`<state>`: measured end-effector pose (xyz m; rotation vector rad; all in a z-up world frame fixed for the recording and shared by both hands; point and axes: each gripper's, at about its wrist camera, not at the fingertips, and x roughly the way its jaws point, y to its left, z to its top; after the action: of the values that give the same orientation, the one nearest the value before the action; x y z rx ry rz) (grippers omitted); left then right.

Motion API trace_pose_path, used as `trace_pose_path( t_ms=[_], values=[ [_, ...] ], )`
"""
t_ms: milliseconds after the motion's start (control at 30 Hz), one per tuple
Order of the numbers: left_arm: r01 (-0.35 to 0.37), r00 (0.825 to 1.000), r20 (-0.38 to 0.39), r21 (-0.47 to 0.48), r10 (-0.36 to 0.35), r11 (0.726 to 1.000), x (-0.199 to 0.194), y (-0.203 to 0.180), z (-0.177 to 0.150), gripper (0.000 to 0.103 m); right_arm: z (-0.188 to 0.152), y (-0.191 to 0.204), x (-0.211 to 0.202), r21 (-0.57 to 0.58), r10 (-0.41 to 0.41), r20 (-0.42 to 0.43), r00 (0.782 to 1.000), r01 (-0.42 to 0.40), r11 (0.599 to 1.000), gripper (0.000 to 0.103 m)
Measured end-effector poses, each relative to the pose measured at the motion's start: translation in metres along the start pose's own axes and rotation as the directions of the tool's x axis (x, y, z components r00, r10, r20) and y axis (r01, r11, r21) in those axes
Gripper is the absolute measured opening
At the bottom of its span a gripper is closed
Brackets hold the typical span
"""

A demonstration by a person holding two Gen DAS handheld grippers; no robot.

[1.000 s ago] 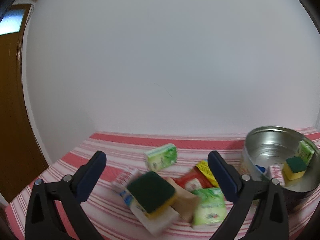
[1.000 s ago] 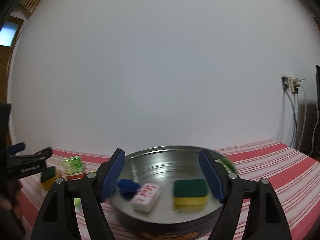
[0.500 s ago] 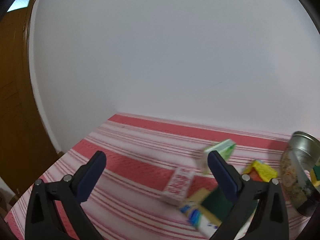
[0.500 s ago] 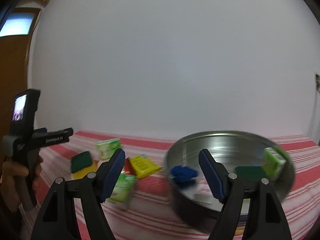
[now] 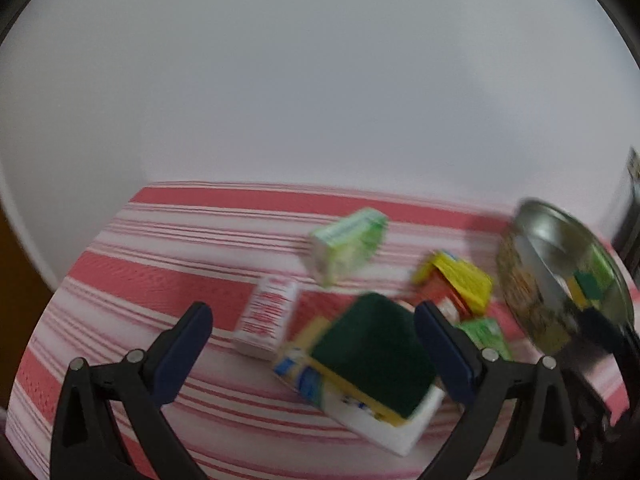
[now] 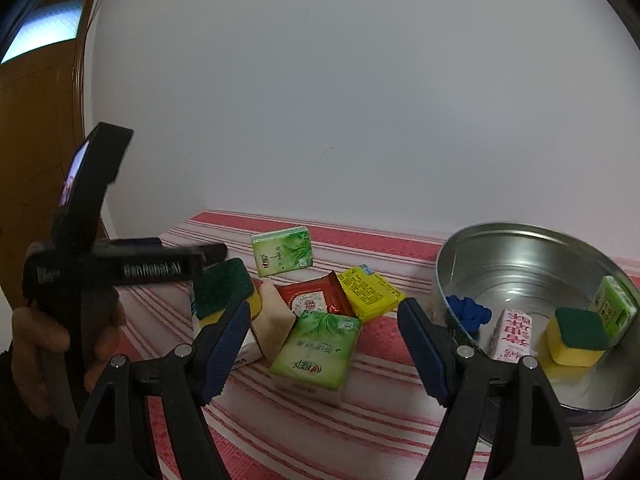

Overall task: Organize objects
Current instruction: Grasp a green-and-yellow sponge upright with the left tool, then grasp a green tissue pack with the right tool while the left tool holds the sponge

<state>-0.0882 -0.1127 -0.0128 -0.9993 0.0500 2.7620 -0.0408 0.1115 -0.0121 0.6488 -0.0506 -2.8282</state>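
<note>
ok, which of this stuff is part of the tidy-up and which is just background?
Job: metal tin, green tissue pack, second green pack, yellow sachet, red sachet, sponge on the pile, both open grippers: right, left.

Background: striped cloth, wall, door.

Right gripper (image 6: 322,346) has swung left from the tin (image 6: 520,248) toward the packets (image 6: 316,346); left gripper (image 5: 312,350) returned over the sponge (image 5: 372,352).

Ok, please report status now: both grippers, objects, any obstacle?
Left gripper open, right gripper open, both empty. Green packet nearest the right gripper; tin part filled. Nothing blocking.
</note>
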Motion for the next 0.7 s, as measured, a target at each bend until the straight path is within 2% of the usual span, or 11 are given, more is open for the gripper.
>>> trace_pose_path(
  t_ms=[100,200,267,300,333,367,400,467,533,700],
  values=[
    [0.039,0.999,-0.012,0.071,-0.038,0.997,-0.002,-0.014,-0.002,0.102,-0.001,-0.007,0.007,0.023,0.016,-0.019,1.000,-0.015,1.000,0.078],
    [0.002,0.999,-0.048,0.116,0.003,0.993,0.009,-0.025,-0.006,0.102,-0.001,-0.011,0.010,0.035,0.019,-0.031,0.999,-0.018,0.999,0.078],
    [-0.024,0.998,-0.062,0.113,0.031,0.993,0.016,-0.026,-0.006,0.102,-0.001,-0.011,0.010,0.037,0.020,-0.035,0.999,-0.018,0.999,0.078],
    [-0.014,0.997,-0.070,0.105,0.022,0.994,0.019,-0.025,-0.007,0.096,-0.001,-0.012,0.012,0.037,0.019,-0.035,0.999,-0.018,0.999,0.078],
    [0.005,0.997,-0.083,0.100,0.004,0.995,0.021,-0.025,-0.007,0.077,-0.001,-0.012,0.011,0.038,0.018,-0.035,0.999,-0.017,0.999,0.078],
    [0.025,0.994,-0.109,0.099,-0.015,0.995,0.024,-0.025,-0.008,0.062,-0.001,-0.012,0.011,0.037,0.018,-0.036,0.999,-0.017,0.999,0.078],
    [0.029,0.989,-0.148,0.100,-0.014,0.995,0.031,-0.025,-0.011,0.028,-0.001,-0.012,0.012,0.036,0.019,-0.039,0.999,-0.018,0.999,0.078],
    [0.008,0.990,-0.141,0.111,0.008,0.994,0.031,-0.025,-0.013,0.028,-0.001,-0.011,0.014,0.033,0.021,-0.049,0.999,-0.019,0.999,0.078],
    [0.040,0.992,-0.125,0.081,-0.030,0.996,0.024,-0.021,-0.011,0.028,-0.001,-0.010,0.015,0.029,0.028,-0.060,0.998,-0.026,0.999,0.078],
    [0.049,0.999,0.006,-0.038,-0.049,0.998,-0.001,0.003,0.000,0.028,-0.002,-0.008,0.021,0.022,0.028,-0.084,0.996,-0.026,0.999,0.078]
  ],
)
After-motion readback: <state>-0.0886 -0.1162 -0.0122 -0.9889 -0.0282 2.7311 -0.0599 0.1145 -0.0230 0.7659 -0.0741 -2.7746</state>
